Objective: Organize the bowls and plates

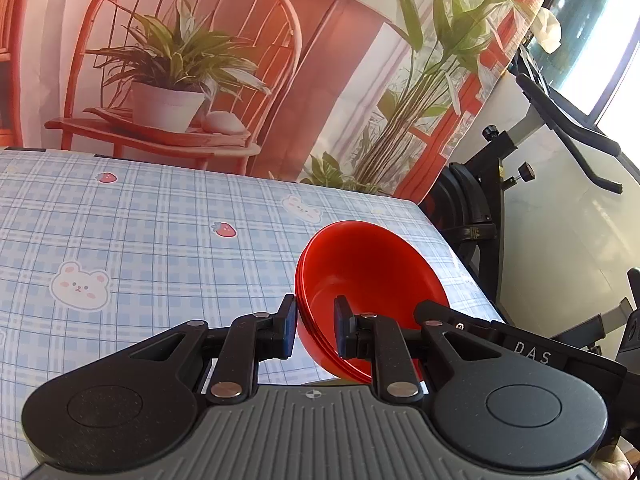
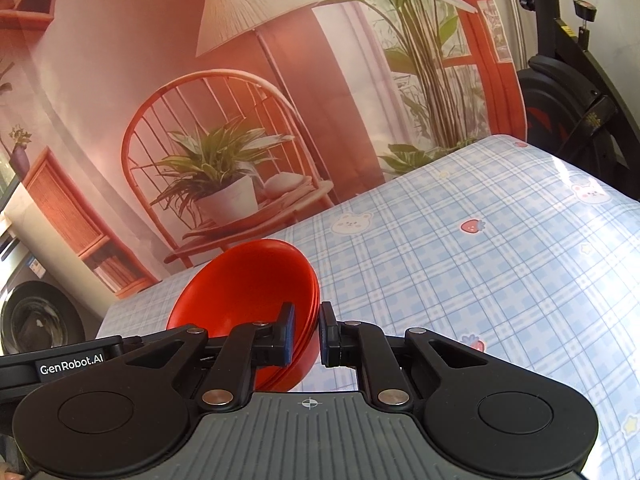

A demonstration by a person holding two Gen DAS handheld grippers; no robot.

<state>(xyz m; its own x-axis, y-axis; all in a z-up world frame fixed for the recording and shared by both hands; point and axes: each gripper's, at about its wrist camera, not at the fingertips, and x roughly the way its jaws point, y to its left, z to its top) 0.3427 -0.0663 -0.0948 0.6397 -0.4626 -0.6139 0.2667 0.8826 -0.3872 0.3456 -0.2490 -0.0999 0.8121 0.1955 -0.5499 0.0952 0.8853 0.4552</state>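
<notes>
A stack of red bowls (image 1: 368,280) is held between both grippers above the table with the blue checked cloth (image 1: 152,232). My left gripper (image 1: 316,328) is shut on the stack's left rim, one finger outside and one inside. In the right wrist view the same stack of red bowls (image 2: 248,288) shows, and my right gripper (image 2: 306,332) is shut on its right rim. The other gripper's black body shows beyond the stack in each view. The stack is tilted and off the cloth.
A printed backdrop with a chair, plants and a lamp (image 1: 180,80) hangs behind the table. A black exercise bike (image 1: 520,184) stands past the table's right edge. A washing machine (image 2: 36,320) stands at the left.
</notes>
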